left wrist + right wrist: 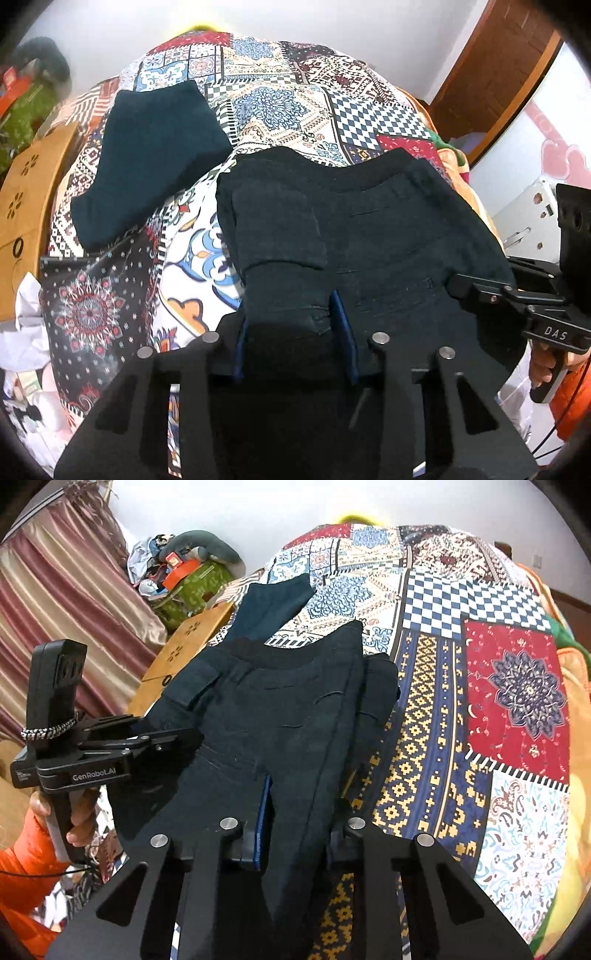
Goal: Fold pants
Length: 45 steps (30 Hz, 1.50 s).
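Observation:
Dark navy pants lie on the patchwork quilt, waistband toward the far side, with a leg end doubled back over them. My left gripper holds a bunched fold of the pants between its blue-padded fingers. My right gripper also has pants cloth between its fingers at the near edge. Each gripper shows in the other's view: the right one at the pants' right side, the left one at their left side.
A second folded dark teal garment lies further back on the quilt, also in the right wrist view. A wooden board stands along the left side. Clutter and a green bag sit by the curtain.

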### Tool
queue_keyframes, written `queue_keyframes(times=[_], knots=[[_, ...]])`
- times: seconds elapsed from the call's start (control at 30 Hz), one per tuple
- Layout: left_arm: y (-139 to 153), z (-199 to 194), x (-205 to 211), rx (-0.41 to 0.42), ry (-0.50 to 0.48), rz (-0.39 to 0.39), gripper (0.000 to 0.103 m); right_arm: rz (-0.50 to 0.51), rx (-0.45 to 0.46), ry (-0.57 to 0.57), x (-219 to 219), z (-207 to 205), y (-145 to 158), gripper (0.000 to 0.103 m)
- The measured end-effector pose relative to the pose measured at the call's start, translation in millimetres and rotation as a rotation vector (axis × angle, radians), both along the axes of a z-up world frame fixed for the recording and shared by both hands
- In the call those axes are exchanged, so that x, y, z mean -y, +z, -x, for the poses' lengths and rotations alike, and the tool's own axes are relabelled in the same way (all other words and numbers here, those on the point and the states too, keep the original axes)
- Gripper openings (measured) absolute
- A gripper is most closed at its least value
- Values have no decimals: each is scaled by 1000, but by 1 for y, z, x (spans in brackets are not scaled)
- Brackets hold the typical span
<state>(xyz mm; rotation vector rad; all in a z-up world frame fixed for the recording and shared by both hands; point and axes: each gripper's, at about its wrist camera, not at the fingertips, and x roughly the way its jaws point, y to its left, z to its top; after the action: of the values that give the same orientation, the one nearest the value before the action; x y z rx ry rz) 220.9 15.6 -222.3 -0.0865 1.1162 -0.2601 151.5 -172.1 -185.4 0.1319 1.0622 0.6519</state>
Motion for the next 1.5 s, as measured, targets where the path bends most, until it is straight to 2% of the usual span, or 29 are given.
queue_keyframes(times=[0.13,0.27,0.43,0.6,0.8,1.0,1.13,1.27,1.5], knots=[[6,11,0,13,-4,6,31,-2,28,5,-1,10,8,19],[28,24,3,73,-17,23,24,0,67,11,-5,16,22,18],[53,31,3,144,-21,8,22,1,124,15,-13,14,41,17],[82,30,-16,216,15,40,22,3,201,40,-24,6,68,17],[117,14,-44,326,61,18,22,-17,290,70,-50,-21,95,17],[136,-26,-86,376,123,28,22,-33,350,103,-85,-67,111,17],[135,-58,-116,404,166,16,22,-39,379,126,-113,-104,114,17],[117,-96,-143,394,193,-14,22,-23,382,150,-141,-141,104,17],[56,-168,-177,347,229,-107,22,8,320,176,-182,-210,57,17]])
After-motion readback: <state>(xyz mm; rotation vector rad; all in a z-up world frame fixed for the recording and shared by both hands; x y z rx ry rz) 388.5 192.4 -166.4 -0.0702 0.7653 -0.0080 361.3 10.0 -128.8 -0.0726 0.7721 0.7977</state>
